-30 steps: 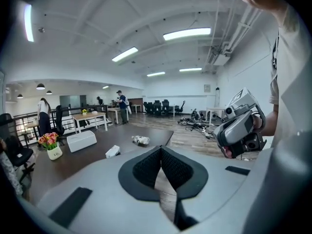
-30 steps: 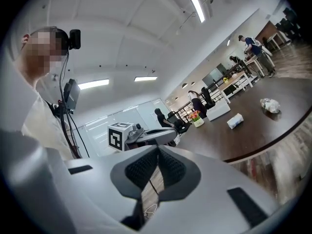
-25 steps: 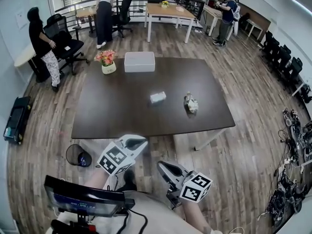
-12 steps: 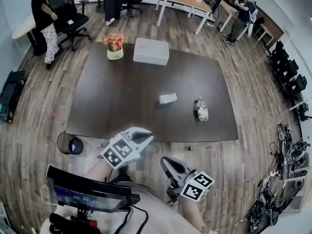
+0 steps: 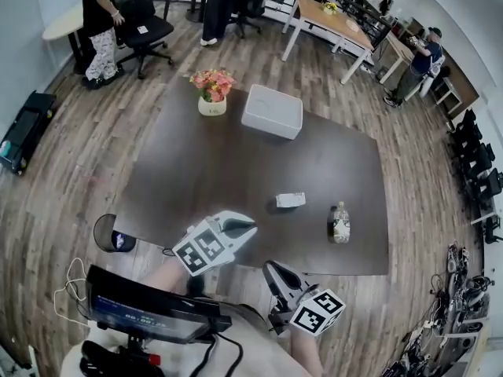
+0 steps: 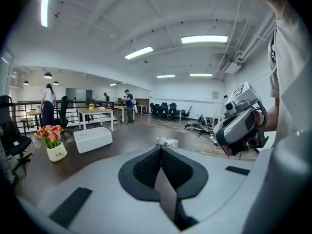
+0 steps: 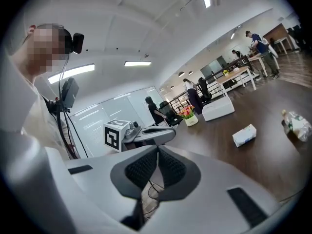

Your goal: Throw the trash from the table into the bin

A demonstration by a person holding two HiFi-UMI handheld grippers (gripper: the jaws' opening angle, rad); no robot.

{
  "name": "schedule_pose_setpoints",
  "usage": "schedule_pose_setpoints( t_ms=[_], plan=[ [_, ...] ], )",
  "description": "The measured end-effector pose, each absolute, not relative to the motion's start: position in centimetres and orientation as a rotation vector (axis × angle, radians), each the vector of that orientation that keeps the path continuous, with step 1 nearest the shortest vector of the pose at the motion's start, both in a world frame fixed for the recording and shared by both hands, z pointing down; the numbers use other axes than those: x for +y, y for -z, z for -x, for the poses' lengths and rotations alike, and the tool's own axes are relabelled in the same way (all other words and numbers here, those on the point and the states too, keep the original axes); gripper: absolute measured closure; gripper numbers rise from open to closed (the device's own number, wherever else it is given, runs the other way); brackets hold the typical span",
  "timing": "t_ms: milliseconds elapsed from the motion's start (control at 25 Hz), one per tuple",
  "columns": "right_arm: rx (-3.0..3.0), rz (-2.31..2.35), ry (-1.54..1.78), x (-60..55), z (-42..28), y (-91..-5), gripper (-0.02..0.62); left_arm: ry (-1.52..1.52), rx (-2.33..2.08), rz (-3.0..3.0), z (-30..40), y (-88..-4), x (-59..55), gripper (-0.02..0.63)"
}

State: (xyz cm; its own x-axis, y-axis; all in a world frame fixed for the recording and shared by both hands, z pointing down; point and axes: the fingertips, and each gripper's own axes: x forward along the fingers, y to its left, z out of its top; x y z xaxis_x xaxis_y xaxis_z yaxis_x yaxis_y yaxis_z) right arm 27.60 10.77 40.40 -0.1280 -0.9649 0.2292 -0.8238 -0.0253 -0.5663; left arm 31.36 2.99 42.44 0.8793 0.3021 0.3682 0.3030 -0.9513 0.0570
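Note:
On the dark table (image 5: 196, 171) lie a small white carton (image 5: 290, 199) and a crumpled plastic bottle (image 5: 339, 222), both near the front right. A black mesh bin (image 5: 114, 234) stands on the floor by the table's front left corner. My left gripper (image 5: 250, 228) is shut and empty, its tip just over the near table edge. Lower down, my right gripper (image 5: 271, 267) is also shut and empty, short of the table. In the right gripper view the carton (image 7: 244, 135) and bottle (image 7: 295, 123) lie ahead to the right. The bottle (image 6: 168, 142) shows just beyond the shut left jaws.
A white rectangular box (image 5: 272, 111) and a pot of flowers (image 5: 211, 93) stand at the table's far side. People and office chairs (image 5: 145, 22) are beyond the table, with more desks (image 5: 330, 18) behind. Cables and gear (image 5: 464, 265) lie on the floor at the right.
Both grippers have come forward toward the table, and the table now lies closer and more to the right in the head view. Both stay shut and empty.

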Motion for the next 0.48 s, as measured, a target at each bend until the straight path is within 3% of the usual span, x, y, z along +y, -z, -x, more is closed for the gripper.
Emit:
schedule_pose_setpoints(
  t_ms=[240,480],
  plan=[
    [2.110,1.768,0.896,9.6,-32.1,-40.9,0.575,0.648,-0.329,3.046,-34.6,-42.7,1.7,0.594],
    [2.185,1.688,0.879,14.0,-40.6,-40.5,0.575,0.699,-0.222,3.033,-42.2,-43.0,5.7,0.594]
  ],
)
